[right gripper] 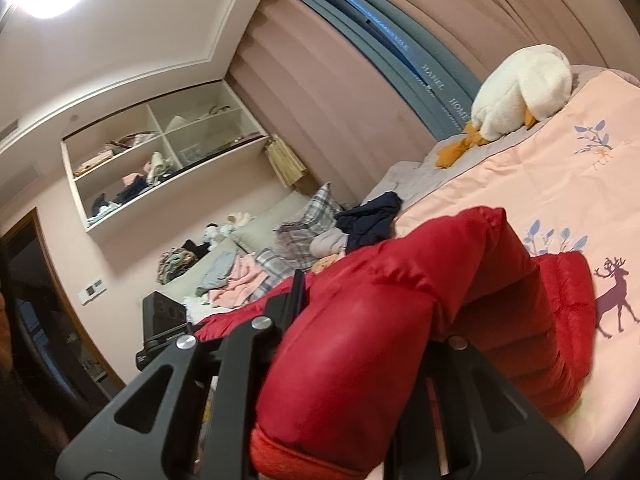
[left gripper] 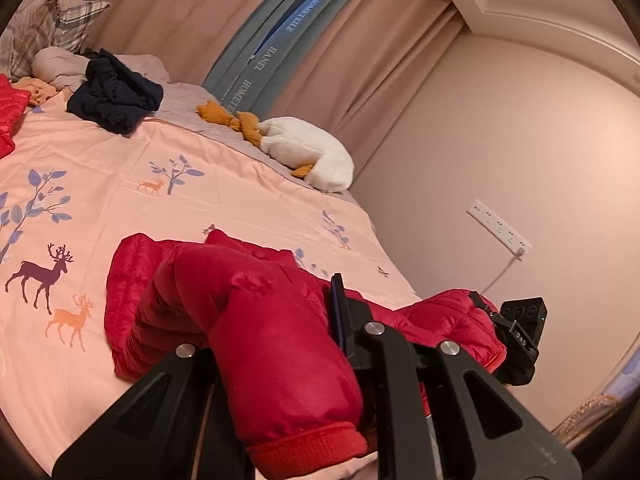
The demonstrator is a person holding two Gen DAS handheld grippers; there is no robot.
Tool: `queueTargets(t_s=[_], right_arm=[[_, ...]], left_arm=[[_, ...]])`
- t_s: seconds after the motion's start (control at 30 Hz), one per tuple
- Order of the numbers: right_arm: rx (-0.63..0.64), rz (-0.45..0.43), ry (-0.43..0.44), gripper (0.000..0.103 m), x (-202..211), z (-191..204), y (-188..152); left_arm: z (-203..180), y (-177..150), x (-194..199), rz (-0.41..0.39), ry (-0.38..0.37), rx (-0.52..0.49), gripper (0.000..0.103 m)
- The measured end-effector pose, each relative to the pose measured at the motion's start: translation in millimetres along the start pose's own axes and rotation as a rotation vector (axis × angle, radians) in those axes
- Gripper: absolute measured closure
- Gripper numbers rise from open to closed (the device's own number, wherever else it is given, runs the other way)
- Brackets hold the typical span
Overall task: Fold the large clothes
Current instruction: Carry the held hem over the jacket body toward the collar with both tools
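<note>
Both grippers, left and right, clamp jacket sleeves; body sprawls ahead on bed. Folding barely begun; dark clothes beyond wait.

1. One red puffer jacket – a sleeve of it sits between the fingers of each gripper.
2. Two grippers: the left gripper and the right gripper.
3. One white plush goose, ahead and to the right of the left gripper.
4. One dark navy garment, crumpled far ahead of the left gripper, to its left.
5. Two plaid pillows show in the right wrist view, the nearer one and the farther one, ahead-left of the right gripper.
6. Printed deer on the pink bedspread – three in the left wrist view, to the gripper's left.
7. One wall socket strip, ahead-right of the left gripper.
8. One wall shelf with four open compartments, far left of the right gripper.
</note>
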State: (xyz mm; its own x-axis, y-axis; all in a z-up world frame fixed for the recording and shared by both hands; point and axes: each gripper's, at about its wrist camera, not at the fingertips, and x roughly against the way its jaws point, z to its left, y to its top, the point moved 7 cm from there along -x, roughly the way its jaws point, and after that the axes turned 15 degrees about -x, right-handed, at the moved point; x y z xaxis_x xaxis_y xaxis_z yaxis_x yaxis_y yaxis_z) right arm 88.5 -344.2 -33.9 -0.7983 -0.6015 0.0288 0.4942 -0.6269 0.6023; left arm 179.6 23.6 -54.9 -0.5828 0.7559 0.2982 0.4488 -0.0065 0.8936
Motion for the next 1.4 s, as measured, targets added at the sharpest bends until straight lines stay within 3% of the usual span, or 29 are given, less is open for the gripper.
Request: queueTargets(t_s=[0.43, 1.4], right_arm=[[-0.022, 0.000, -0.185, 0.086, -46.7, -59.9, 25.1], [-0.073, 0.045, -0.300, 0.086, -94.4, -115.9, 34.9]], left_arm=[[35.6, 5.6, -60.2, 0.132, 0.254, -0.030, 0.088], [70.6, -6.3, -116.2, 0.260, 0.365, -0.031, 0.088]])
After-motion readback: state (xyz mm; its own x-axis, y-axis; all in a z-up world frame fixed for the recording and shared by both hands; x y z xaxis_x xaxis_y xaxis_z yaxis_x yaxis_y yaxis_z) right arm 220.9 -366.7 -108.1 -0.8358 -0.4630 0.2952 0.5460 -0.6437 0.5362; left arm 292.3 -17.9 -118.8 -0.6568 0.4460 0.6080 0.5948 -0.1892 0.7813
